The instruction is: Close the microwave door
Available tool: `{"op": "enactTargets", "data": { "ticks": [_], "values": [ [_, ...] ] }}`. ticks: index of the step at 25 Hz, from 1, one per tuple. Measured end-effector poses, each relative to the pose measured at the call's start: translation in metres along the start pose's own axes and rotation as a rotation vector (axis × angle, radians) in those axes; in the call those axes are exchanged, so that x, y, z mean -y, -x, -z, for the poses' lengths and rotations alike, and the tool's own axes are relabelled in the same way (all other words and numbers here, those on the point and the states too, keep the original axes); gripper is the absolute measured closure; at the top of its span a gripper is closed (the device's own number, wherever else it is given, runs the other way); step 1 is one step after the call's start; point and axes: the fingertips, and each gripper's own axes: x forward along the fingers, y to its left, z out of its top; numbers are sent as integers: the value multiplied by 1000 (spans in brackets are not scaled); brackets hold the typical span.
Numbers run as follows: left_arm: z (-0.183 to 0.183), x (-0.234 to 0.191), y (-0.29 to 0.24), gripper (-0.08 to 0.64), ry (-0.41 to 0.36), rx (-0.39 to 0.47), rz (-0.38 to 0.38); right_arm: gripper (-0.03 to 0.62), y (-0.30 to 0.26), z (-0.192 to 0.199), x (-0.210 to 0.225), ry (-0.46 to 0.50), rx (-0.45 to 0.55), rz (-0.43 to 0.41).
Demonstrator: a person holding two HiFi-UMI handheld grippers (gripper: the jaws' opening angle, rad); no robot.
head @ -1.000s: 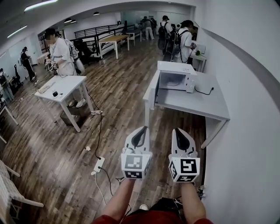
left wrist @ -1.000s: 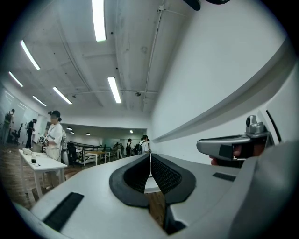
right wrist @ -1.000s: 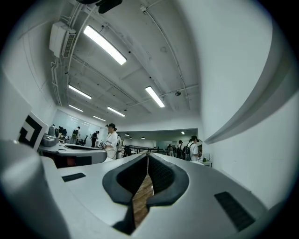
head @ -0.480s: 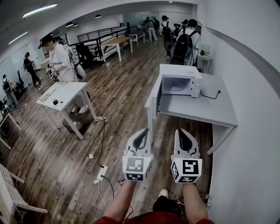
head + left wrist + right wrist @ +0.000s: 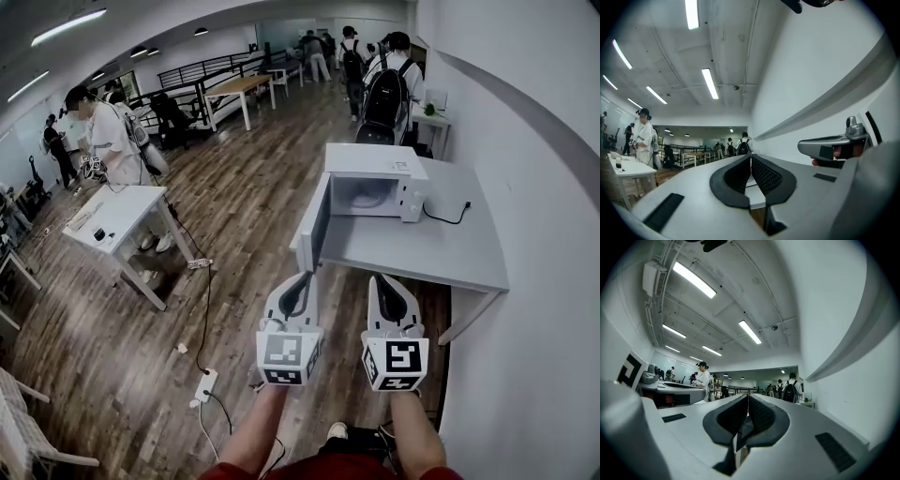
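Now that I have come nearer, the microwave (image 5: 375, 183) on the surface (image 5: 427, 258) is close ahead, its door (image 5: 313, 232) open, ready for pushing — my left gripper (image 5: 307, 276) and right gripper (image 5: 378, 279) are clenched, empty.

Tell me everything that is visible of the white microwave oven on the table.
The white box-shaped microwave oven stands upright on the pale grey table, towards its far end. Its door is wide open, swung out at the table's left edge, so the pale cavity shows. A black cable lies on the table at its right.
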Motion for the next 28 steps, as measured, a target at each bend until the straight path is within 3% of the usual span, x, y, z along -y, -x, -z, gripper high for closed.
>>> {"op": "enactTargets", "data": {
  "ticks": [11, 21, 28],
  "values": [
    [32, -14, -76, 531, -18, -37, -48, 565, -67, 43, 48, -48, -38, -28],
    [70, -63, -115, 531, -6, -63, -68, 565, -125, 79, 31, -41, -95, -63],
    [100, -101, -144, 531, -27, -85, -9, 565, -180, 107, 12, -48, -152, -73]
  ]
}}
